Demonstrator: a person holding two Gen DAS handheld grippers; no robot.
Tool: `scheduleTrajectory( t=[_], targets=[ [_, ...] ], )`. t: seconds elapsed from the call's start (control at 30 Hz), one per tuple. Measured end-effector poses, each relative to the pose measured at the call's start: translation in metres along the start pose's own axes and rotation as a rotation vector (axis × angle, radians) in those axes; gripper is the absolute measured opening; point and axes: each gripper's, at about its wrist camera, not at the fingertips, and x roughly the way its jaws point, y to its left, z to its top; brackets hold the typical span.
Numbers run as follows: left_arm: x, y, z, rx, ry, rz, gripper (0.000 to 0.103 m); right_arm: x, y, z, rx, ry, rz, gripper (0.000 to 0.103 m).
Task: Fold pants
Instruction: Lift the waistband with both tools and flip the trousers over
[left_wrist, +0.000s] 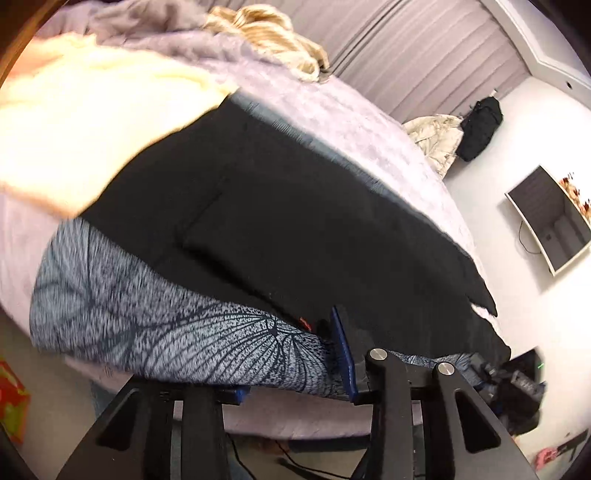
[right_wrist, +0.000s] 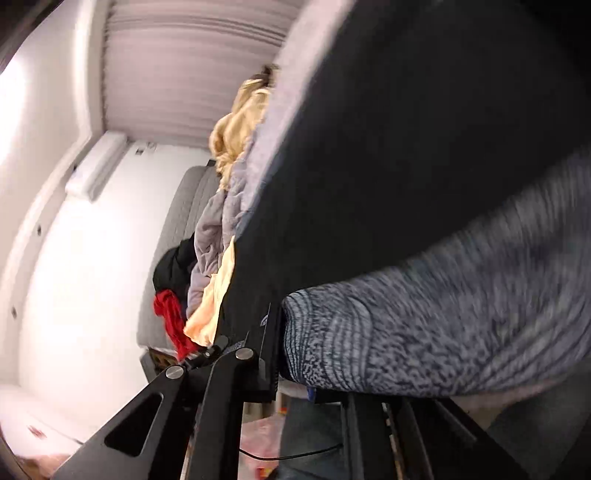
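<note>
At near bed (left_wrist: 388, 122) edge, both grippers are pinching pants (left_wrist: 295, 229).
Left gripper (left_wrist: 332, 354) and right gripper (right_wrist: 271, 347) are clamping the patterned hem, probably lifting it to fold.

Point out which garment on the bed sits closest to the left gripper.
The grey leaf-patterned pants, right at the left gripper; the black garment and cream one lie beyond.

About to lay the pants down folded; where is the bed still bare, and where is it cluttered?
Bare bedspread runs along the far side of the black pants, toward the curtain. The cream cloth and the rumpled blanket with the gold cloth crowd the left and far corner.
</note>
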Motion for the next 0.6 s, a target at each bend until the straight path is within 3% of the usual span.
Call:
scheduleTrajectory(
  t=[0.2,0.33,0.43,0.57,0.6],
  targets=[
    [0.003,-0.043,0.079,0.140,-0.104,0.003,0.039,0.008,0.093,0.090,-0.311,-0.010,-0.091,0.012],
    [0.037,-0.059,0.138,0.200,-0.150,0.044,0.039,0.049,0.115,0.158,-0.388,0.007,-0.181,0.012],
    [0.091,-0.053,0.173,0.203,-0.104,0.110,0.039,0.092,0.098,0.193,-0.416,0.053,-0.279,0.013],
    [0.170,-0.027,0.183,0.153,0.025,0.193,0.040,0.159,0.040,0.231,-0.330,0.145,-0.405,0.016],
    [0.181,-0.020,0.180,0.142,0.022,0.190,0.040,0.169,0.019,0.237,-0.286,0.167,-0.418,0.016]
  ],
)
